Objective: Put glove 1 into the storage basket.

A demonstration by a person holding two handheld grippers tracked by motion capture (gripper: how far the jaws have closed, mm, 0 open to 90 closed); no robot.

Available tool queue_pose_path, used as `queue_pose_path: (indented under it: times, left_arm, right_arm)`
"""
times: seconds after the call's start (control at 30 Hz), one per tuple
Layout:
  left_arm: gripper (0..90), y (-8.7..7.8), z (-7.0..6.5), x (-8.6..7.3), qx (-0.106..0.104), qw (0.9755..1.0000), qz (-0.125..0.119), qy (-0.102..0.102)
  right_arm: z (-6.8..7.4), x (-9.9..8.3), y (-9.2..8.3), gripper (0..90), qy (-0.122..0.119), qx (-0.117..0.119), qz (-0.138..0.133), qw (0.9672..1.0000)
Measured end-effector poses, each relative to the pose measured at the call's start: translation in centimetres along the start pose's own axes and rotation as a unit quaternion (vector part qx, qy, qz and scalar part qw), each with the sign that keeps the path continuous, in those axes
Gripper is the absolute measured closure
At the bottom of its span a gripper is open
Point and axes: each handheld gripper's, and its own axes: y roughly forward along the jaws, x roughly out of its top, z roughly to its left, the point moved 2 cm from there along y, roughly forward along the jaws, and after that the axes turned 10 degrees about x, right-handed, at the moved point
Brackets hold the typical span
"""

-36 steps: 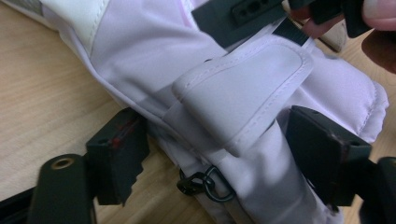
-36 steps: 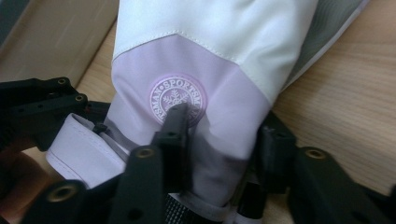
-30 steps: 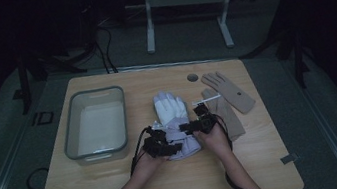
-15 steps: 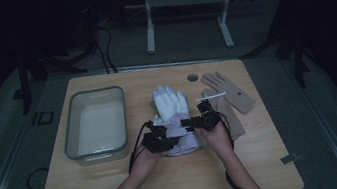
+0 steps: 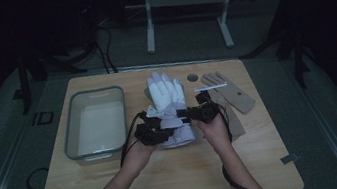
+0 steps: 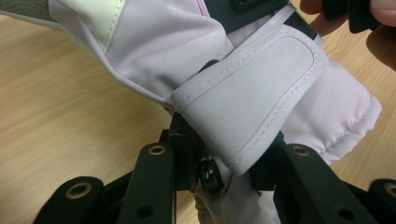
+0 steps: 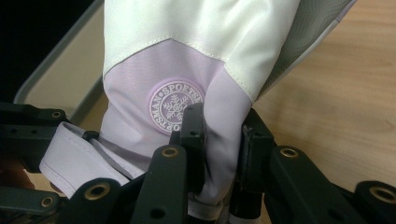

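Observation:
A white and lilac ski glove [image 5: 166,97] lies on the wooden table [image 5: 168,175], fingers pointing away from me. Its cuff end is raised between my two grippers. My left gripper [image 5: 154,131] has just been closing and is shut on the glove's lilac wrist strap [image 6: 252,88], with the fabric pinched between its jaws [image 6: 226,135]. My right gripper [image 5: 201,114] has also just been closing. Its jaws [image 7: 224,119] are shut on the lilac fabric of the glove [image 7: 187,37], beside a round snowflake badge [image 7: 173,106].
A clear rectangular bin [image 5: 95,123] stands left of the glove, and its rim [image 7: 56,70] is in the right gripper view. A tan glove [image 5: 230,91] lies flat at the right, a white strip [image 5: 210,87] by its fingers. A small dark disc [image 5: 193,77] sits behind.
Both hands have risen with the grippers, lifting the glove's cuff end off the table. The glove's fingers have slid slightly farther away.

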Motion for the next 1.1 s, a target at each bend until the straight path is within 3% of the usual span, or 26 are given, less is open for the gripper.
queue_pose_path:
  times: [0.3, 0.47, 0.77, 1.1]
  left_arm:
    - [68.8, -2.3, 1.3, 0.9, 0.017, 0.9998, -0.006, 0.004]
    - [68.8, -4.3, 2.8, 0.9, 0.03, 0.9995, -0.009, 0.005]
    - [68.9, -7.4, 5.6, 0.2, 0.052, 0.9986, -0.005, -0.002]
    - [68.9, -11.2, 9.6, -1.4, 0.071, 0.9974, -0.002, -0.012]
  right_arm:
    - [2.4, 2.2, 0.5, 75.2, -0.022, 0.001, -0.006, 0.9997]
    - [3.9, 3.3, 1.3, 75.2, -0.029, 0.012, -0.01, 0.9995]
    - [6.7, 4.9, 4.0, 75.2, -0.038, 0.035, -0.009, 0.9987]
    - [10.7, 6.9, 8.2, 75.2, -0.051, 0.061, 0.0, 0.9968]
